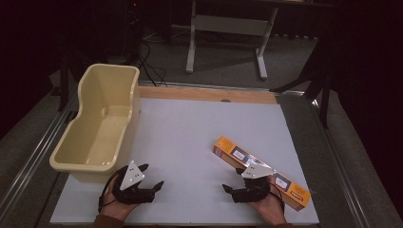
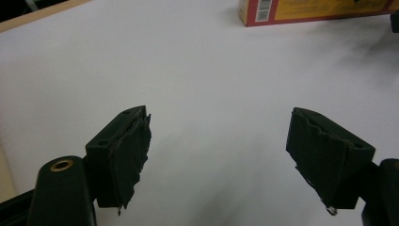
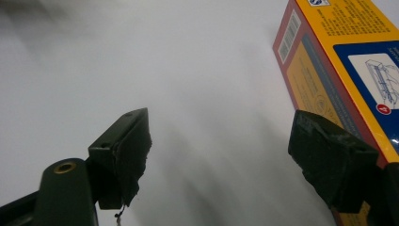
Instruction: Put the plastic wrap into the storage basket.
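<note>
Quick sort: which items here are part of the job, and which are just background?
In play:
- orange box, lying flat on the white table, right beside the open right gripper
- left gripper, open, nothing between its jaws

Lying about:
- cream tub, empty, at the table's left edge
- white desk frame on the floor behind

Orange-yellow box (image 1: 266, 171) with blue panels, cream tub (image 1: 102, 118), white tabletop (image 1: 190, 142)
</note>
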Demonstrator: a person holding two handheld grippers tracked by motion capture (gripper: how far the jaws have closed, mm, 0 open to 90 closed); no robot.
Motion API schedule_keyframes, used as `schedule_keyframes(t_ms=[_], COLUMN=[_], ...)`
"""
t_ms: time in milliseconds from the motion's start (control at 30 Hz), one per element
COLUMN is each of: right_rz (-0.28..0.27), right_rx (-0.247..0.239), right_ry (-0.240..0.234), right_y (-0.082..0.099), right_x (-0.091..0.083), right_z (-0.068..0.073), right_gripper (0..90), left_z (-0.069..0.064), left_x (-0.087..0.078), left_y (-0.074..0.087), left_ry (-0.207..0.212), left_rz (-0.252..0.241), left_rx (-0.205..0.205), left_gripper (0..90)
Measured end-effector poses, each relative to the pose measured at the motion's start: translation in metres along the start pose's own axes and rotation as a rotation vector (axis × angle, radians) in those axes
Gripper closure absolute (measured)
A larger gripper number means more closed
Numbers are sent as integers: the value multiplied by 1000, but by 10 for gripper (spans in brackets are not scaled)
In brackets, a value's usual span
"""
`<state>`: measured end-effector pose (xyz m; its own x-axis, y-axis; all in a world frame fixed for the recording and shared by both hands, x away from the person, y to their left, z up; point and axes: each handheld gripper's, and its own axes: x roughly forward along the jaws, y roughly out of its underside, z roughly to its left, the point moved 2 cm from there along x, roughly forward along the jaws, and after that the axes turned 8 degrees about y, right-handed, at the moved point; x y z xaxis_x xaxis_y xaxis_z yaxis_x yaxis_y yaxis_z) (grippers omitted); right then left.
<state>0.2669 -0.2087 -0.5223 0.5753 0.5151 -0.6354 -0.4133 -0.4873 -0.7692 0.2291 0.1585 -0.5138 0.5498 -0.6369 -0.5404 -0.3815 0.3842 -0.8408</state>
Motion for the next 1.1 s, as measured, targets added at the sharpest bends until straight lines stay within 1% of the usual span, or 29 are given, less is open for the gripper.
schedule_keyframes(t_ms=[33,67,100,133,200,433,633,800,833,1000,1033,1067,1100], right_rz=[0,1,1,0,-3,1,-6,-23,-23,-26,-26,-24,-24], right_rx=[0,2,2,4,5,-5,-1,-9,-9,-22,-22,-26,-26], right_ry=[0,0,0,1,1,0,7,23,23,41,41,48,48], right_y=[0,0,0,0,0,-2,-6,-13,-13,-18,-18,-19,-19], right_x=[0,0,0,-1,-1,0,0,-7,-7,-13,-13,-16,-16], right_z=[0,-1,-1,-1,-2,-1,-3,-9,-9,-18,-18,-22,-22], right_gripper=[210,218,218,222,224,232,241,248,248,249,249,248,248], left_z=[0,0,0,1,3,2,3,2,2,3,3,3,3], left_x=[0,-4,-4,-7,-7,-7,-6,-3,-3,-2,-2,-2,-2], left_y=[0,0,0,0,1,1,1,2,2,2,2,2,2], left_ry=[0,-5,-5,-9,-12,-17,-20,-16,-16,-22,-22,-22,-22], left_rz=[0,-13,-13,-26,-29,-33,-37,-26,-26,-27,-27,-27,-27], left_rx=[0,2,2,-4,-12,-7,-15,-9,-9,-17,-17,-18,-18], left_gripper=[222,228,234,234,234,234,234,234,234,234,234,234,234])
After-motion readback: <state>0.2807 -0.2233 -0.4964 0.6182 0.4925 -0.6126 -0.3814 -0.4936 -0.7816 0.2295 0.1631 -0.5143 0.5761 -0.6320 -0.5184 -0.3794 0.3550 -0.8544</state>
